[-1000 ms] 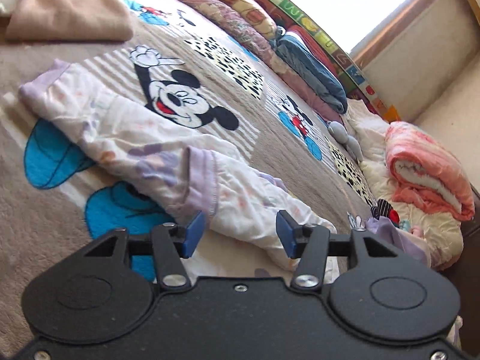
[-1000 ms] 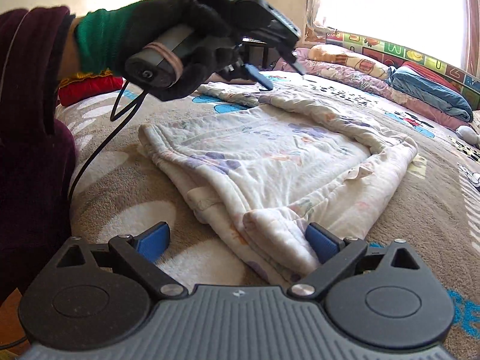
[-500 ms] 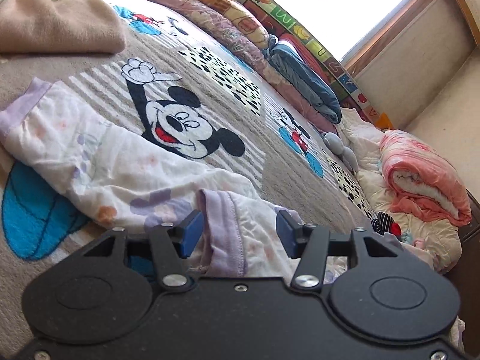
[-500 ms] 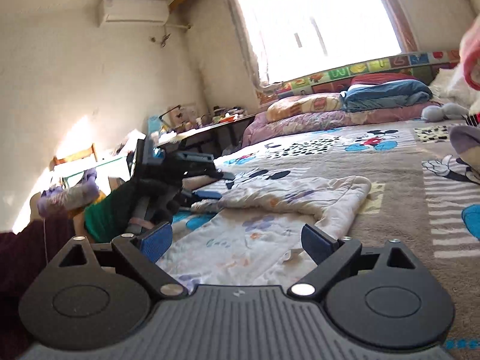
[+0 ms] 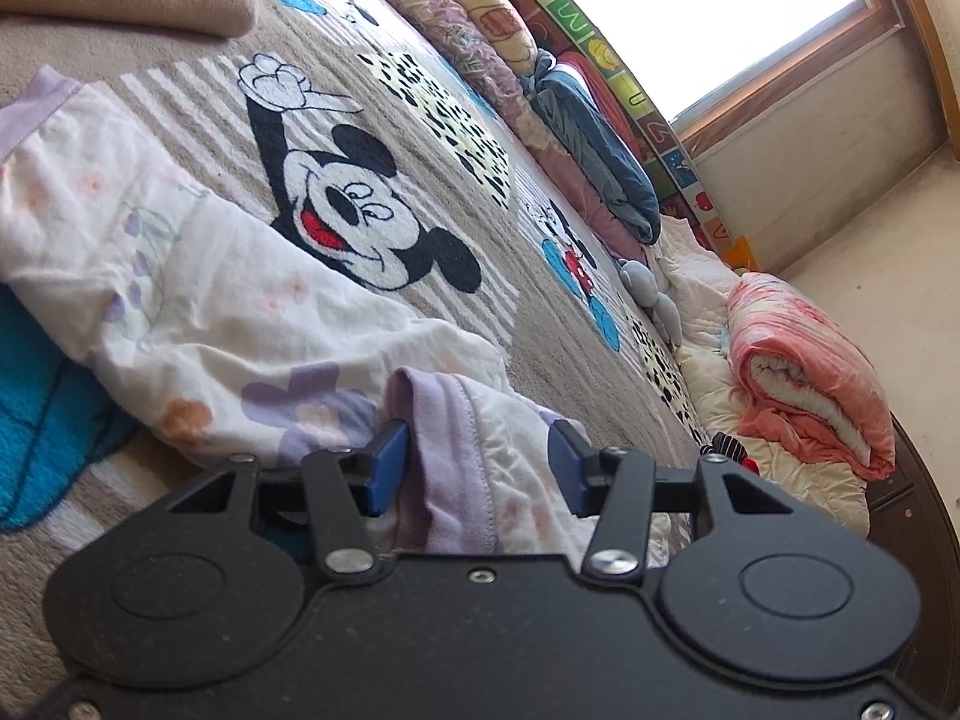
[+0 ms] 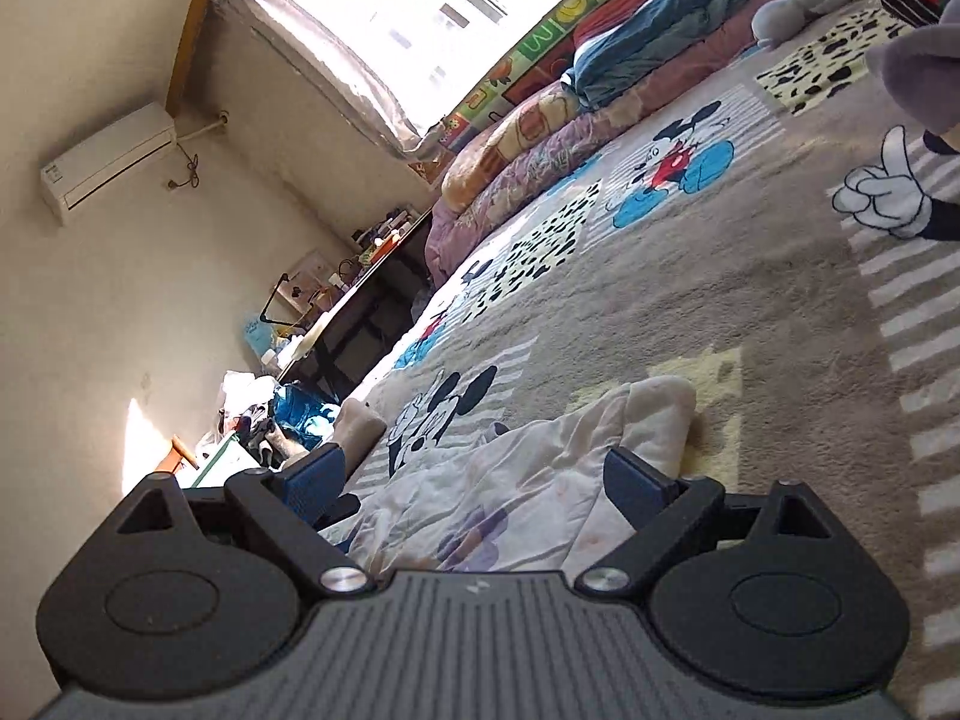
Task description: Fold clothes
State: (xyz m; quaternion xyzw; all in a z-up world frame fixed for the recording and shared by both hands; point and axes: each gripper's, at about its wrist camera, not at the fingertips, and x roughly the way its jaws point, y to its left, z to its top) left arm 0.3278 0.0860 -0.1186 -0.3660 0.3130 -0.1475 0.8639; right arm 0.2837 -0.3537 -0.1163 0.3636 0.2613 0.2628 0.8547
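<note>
here, "w" shows on alphabet mat (image 5: 591, 30).

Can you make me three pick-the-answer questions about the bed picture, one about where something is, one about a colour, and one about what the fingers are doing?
1. Where does the rolled pink quilt lie?
A. at the far edge of the bed, below the window
B. under the white flowered garment
C. between the left gripper's fingers

2. What colour is the hem of the white flowered garment beside the left gripper?
A. green
B. lilac
C. black

3. How do the right gripper's fingers stand?
A. pressed tightly together
B. wide apart, with garment cloth lying in front of them
C. clamped on a pillow

Answers: 1 A, the quilt sits by the wall at the bed's far edge. 2 B, the stitched band between the blue pads is pale purple. 3 B, a broad gap shows between the two pads, which press on nothing.
</note>
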